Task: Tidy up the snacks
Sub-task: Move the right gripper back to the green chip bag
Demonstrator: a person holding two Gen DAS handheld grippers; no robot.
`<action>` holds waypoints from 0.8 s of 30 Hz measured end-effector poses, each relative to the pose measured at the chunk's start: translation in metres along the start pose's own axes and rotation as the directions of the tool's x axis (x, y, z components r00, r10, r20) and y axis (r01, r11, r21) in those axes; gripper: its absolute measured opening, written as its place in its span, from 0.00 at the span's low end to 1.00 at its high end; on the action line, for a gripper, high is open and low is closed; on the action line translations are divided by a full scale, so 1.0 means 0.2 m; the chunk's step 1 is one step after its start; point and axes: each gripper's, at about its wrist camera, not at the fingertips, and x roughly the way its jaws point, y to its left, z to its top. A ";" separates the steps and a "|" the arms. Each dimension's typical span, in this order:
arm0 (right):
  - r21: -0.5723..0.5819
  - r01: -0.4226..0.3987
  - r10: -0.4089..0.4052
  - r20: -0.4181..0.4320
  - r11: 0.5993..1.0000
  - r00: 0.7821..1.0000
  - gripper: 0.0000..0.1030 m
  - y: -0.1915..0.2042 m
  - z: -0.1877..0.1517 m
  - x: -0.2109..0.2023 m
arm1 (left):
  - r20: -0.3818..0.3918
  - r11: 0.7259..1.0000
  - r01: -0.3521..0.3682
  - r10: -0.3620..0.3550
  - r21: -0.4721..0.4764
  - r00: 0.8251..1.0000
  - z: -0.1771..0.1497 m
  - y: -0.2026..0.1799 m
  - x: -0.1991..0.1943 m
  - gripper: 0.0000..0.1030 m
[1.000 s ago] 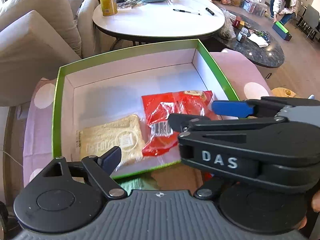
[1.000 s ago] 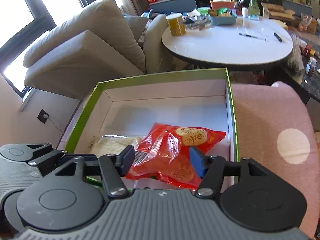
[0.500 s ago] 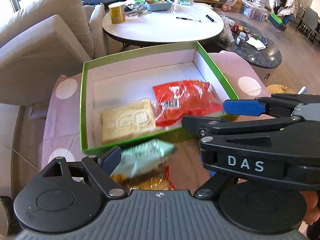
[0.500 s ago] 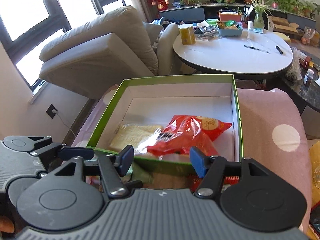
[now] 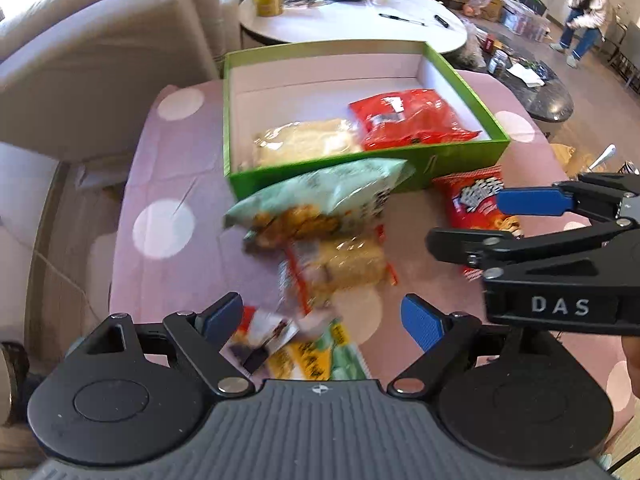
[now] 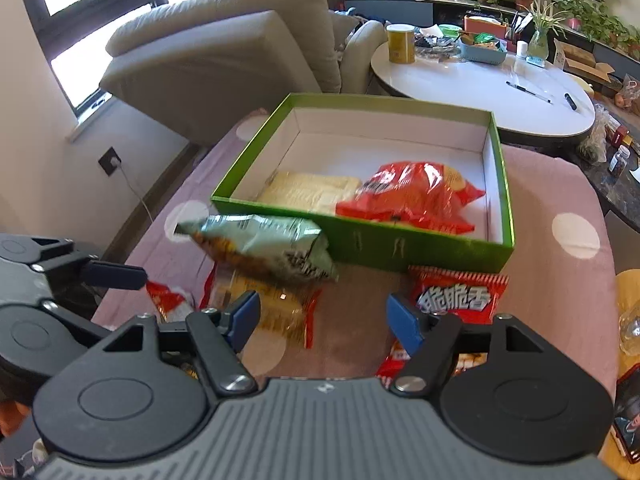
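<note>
A green box [image 5: 460, 160] [image 6: 380, 244] stands on a pink dotted cloth [image 5: 172, 184]. Inside it lie a pale yellow packet [image 5: 304, 142] [image 6: 312, 192] and a red bag [image 5: 412, 120] [image 6: 408, 196]. In front of the box lie a pale green bag [image 5: 320, 200] [image 6: 264, 244], a clear packet with orange edges [image 5: 340, 264] [image 6: 272, 308] and a red snack pack [image 5: 476, 200] [image 6: 456, 296]. My left gripper [image 5: 322, 318] hangs open over small packets [image 5: 272, 336]. My right gripper [image 6: 324, 316] [image 5: 464, 220] hovers near the red snack pack, its jaws opening with nothing pressed between them.
Behind the box stand a white round table [image 6: 480, 84] with a yellow can [image 6: 400, 44] and pens, and a beige sofa [image 6: 224, 52] to the left. A dark stone table [image 5: 536, 88] lies at the right. A person [image 5: 580, 12] bends over far back right.
Both grippers have drawn back from the box, so the loose snacks on the cloth in front of it come into view. The right gripper's jaws stand wider than before.
</note>
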 end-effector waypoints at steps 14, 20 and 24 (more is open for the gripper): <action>-0.010 0.000 0.000 0.014 1.000 1.000 0.75 0.15 -0.02 0.06 | 0.028 0.995 0.017 -0.014 -0.095 0.999 -0.12 0.21 0.00 0.83; 0.020 -0.006 0.006 0.012 1.000 1.000 0.75 0.16 0.00 0.14 | 0.044 0.990 0.039 -0.033 -0.133 0.998 -0.12 0.29 0.05 0.83; 0.033 0.000 -0.001 0.008 0.999 1.000 0.75 0.16 0.03 0.20 | 0.043 0.988 0.053 -0.048 -0.143 0.998 -0.12 0.33 0.09 0.83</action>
